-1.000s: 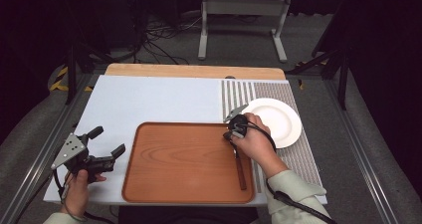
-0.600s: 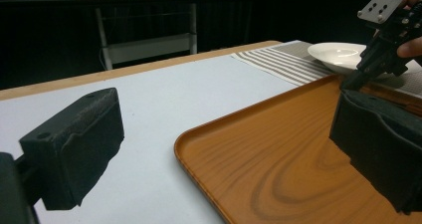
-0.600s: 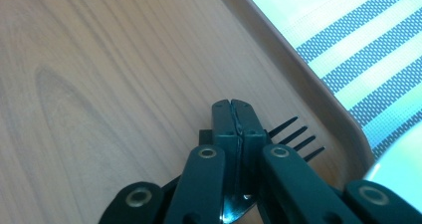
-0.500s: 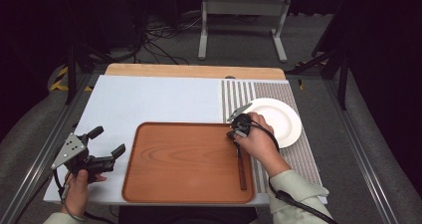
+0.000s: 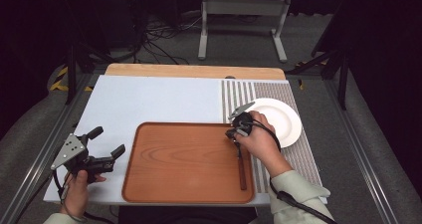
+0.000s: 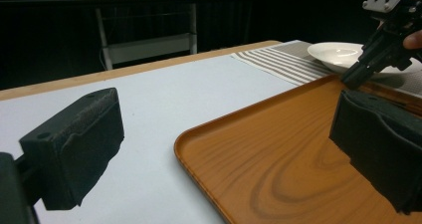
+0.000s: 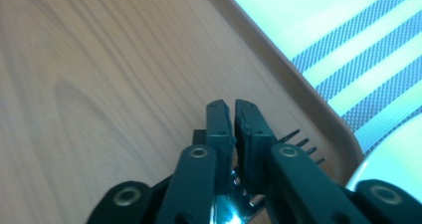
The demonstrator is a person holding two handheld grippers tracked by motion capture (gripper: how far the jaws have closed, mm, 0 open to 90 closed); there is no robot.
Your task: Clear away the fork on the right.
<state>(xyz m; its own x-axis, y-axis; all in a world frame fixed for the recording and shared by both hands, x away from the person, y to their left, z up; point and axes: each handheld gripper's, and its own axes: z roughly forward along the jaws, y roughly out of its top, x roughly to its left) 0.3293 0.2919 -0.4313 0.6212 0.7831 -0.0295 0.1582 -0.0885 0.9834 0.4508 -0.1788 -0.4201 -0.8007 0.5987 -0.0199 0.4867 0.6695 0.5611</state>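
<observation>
on the right side of the wooden tray (image 5: 179, 164), near its right rim, the right gripper (image 5: 236, 133) points down at the head of a fork (image 5: 242, 167) that lies on the tray floor. the fork's brown handle runs toward the near edge of the tray, close beside the right rim. in the right gripper view the two black jaws stand nearly together with a thin slit between them, having just been opening a little; the fork's shiny neck shows under them and the tines (image 7: 301, 142) poke out to the right of the jaw tips, resting on the wood. whether the pads press on the metal cannot be told from these views.

just right of the gripper a white plate (image 5: 286, 119) sits on a striped placemat (image 5: 239, 92), apart from the tray. both lie on a pale blue mat (image 5: 149, 102) that covers the table.

at the near left corner the left gripper (image 5: 107, 147) hovers over the blue mat just left of the tray, its jaws wide apart and holding nothing. in the left gripper view the tray's curved corner (image 6: 185, 140) lies between its two pads.
</observation>
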